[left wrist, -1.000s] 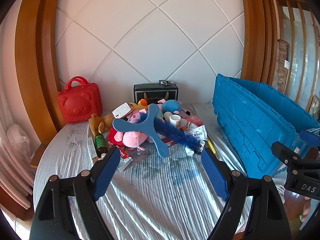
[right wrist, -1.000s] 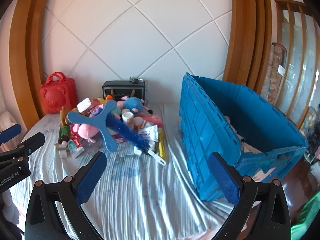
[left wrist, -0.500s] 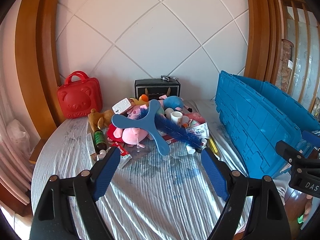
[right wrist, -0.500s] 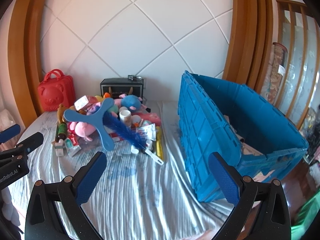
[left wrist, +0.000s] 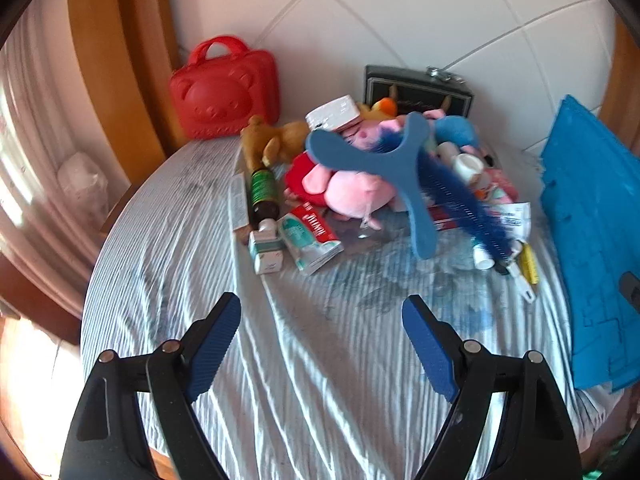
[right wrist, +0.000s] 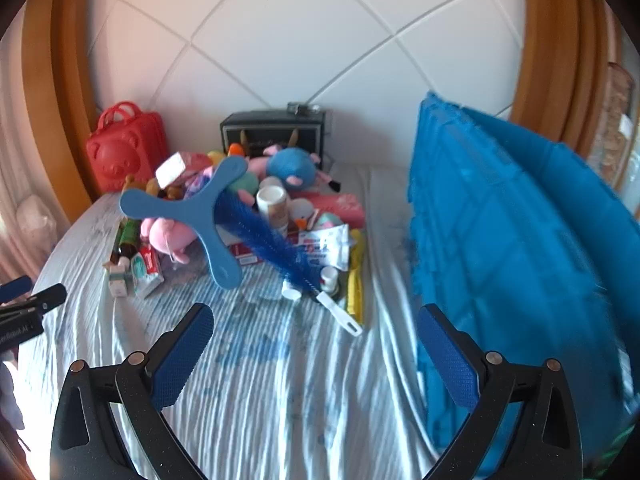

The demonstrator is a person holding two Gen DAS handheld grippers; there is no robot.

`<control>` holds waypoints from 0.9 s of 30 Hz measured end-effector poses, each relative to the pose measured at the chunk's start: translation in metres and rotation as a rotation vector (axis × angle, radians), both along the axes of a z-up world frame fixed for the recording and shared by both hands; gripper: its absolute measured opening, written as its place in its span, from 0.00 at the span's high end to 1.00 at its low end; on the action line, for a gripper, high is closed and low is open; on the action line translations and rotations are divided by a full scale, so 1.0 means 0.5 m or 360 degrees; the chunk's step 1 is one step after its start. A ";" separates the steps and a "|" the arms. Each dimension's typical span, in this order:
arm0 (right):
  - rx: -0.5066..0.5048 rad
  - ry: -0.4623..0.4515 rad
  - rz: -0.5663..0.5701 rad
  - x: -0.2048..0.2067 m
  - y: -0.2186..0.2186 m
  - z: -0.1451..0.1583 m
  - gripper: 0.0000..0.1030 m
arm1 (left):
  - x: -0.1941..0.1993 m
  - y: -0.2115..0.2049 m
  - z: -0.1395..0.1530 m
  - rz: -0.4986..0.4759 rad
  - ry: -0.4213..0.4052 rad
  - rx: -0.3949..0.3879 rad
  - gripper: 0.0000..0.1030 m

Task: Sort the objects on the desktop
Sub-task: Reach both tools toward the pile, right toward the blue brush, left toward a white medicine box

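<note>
Blue foam, three-armed and flat, the boomerang (left wrist: pixel 384 160) lay propped on top of the pile of toys and packets at the far middle of the cloth-covered bench (left wrist: pixel 320 360), its longest arm slanting down toward the near right. A dark blue bottle brush (right wrist: pixel 276 246) crossed under it on much the same slant, its white handle pointing at the right tool (right wrist: pixel 314 354). The pile sat ahead of both tools and well apart from them, with bare striped cloth between. From the left tool (left wrist: pixel 322 344) it lay ahead and a little to the right; the nearest pieces on that side were a toothpaste box (left wrist: pixel 310 238) and a small white bottle (left wrist: pixel 266 248). From the right tool it lay ahead and to the left, while the open blue crate (right wrist: pixel 520 248) stood close on that tool's right. Both tools stood with fingers wide apart, gripping nothing. Judging by this, the right tool was better placed to carry pieces across to the crate.
</note>
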State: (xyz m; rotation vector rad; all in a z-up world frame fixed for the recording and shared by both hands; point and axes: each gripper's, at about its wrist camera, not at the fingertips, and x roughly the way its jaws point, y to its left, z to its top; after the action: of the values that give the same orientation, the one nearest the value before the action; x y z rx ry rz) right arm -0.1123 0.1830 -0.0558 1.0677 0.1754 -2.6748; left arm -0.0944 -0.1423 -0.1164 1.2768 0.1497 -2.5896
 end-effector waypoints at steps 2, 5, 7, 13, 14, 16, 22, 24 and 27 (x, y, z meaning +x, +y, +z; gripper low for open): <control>0.0013 -0.0058 0.0041 -0.047 -0.006 -0.037 0.00 | -0.017 -0.045 -0.032 0.0120 -0.0070 0.0004 0.19; 0.0023 -0.0135 0.0064 -0.095 -0.016 -0.085 0.00 | -0.028 -0.107 -0.073 0.0310 -0.0132 -0.0023 0.19; 0.0019 -0.0187 0.0085 -0.121 -0.024 -0.111 0.00 | -0.039 -0.143 -0.096 0.0361 -0.0162 -0.0038 0.19; 0.0020 -0.0244 0.0072 -0.176 -0.049 -0.159 0.00 | -0.114 -0.205 -0.160 0.0351 -0.0303 0.0033 0.19; 0.0007 -0.0263 0.0071 -0.186 -0.053 -0.168 0.00 | -0.132 -0.208 -0.170 0.0337 -0.0318 0.0036 0.19; 0.0025 -0.0303 0.0059 -0.205 -0.061 -0.183 0.00 | -0.171 -0.216 -0.190 0.0310 -0.0329 0.0038 0.19; 0.0150 -0.0375 0.0051 -0.267 -0.079 -0.228 0.00 | -0.263 -0.253 -0.258 0.0310 -0.0408 0.0066 0.19; 0.0195 -0.0399 0.0053 -0.290 -0.084 -0.247 0.00 | -0.291 -0.261 -0.284 0.0313 -0.0441 0.0066 0.19; 0.0237 -0.0439 0.0070 -0.326 -0.093 -0.280 0.00 | -0.321 -0.266 -0.320 0.0311 -0.0491 0.0059 0.19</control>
State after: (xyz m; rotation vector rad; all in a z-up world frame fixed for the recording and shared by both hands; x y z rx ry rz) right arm -0.2752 0.1364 -0.1959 1.4455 0.3441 -2.4741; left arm -0.2550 -0.2752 -0.2763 1.5703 0.2510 -2.2072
